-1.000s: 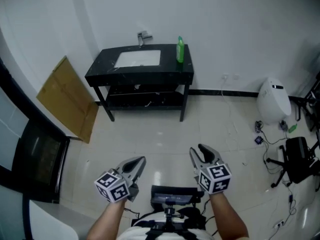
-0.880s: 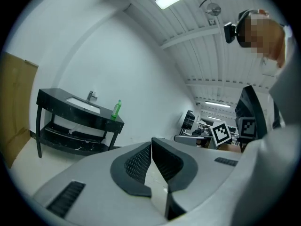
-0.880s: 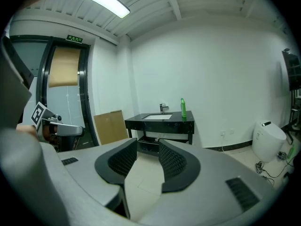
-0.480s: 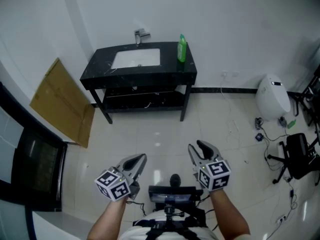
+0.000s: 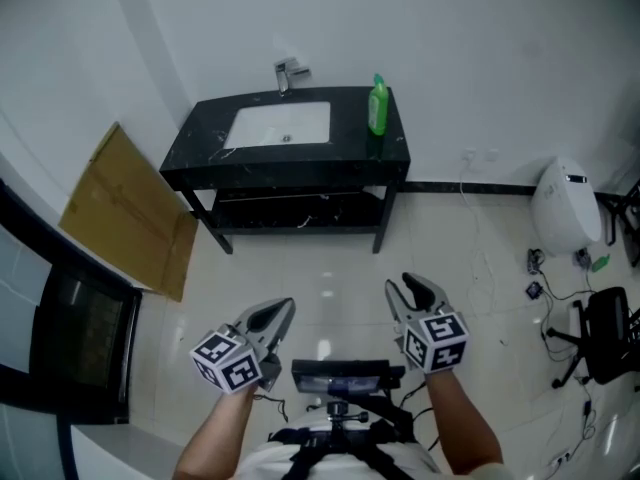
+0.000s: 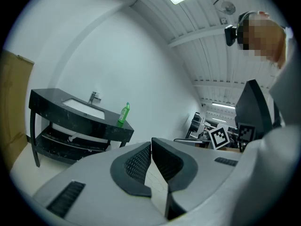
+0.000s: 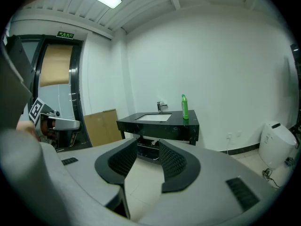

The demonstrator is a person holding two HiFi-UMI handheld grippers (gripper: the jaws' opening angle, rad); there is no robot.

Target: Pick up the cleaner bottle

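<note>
In the head view, the cleaner bottle (image 5: 377, 106) stood upright near the right end of the black vanity counter (image 5: 200, 152), just right of the white basin (image 5: 283, 125) and close to the back wall. The left gripper (image 5: 281, 313) and the right gripper (image 5: 405, 293) were both held low by the person's body, well apart from the vanity, with open floor between.

In the left gripper view, the left gripper (image 6: 151, 147) had its pads pressed together with nothing between them. The green bottle (image 6: 123, 114) showed small and distant on the counter's near corner.

In the right gripper view, the right gripper (image 7: 148, 145) had its jaws spread with only floor and vanity visible through the gap. The bottle (image 7: 185, 107) stood above and right of that gap.

The bottle looked like smooth plastic, probably light and somewhat slippery, with walls that might give under a hard squeeze. Tall and narrow, it could tip if nudged. A hold across the broad middle of the body, below the tapering neck, seemed soundest, and the already spread right gripper seemed better placed.
</note>
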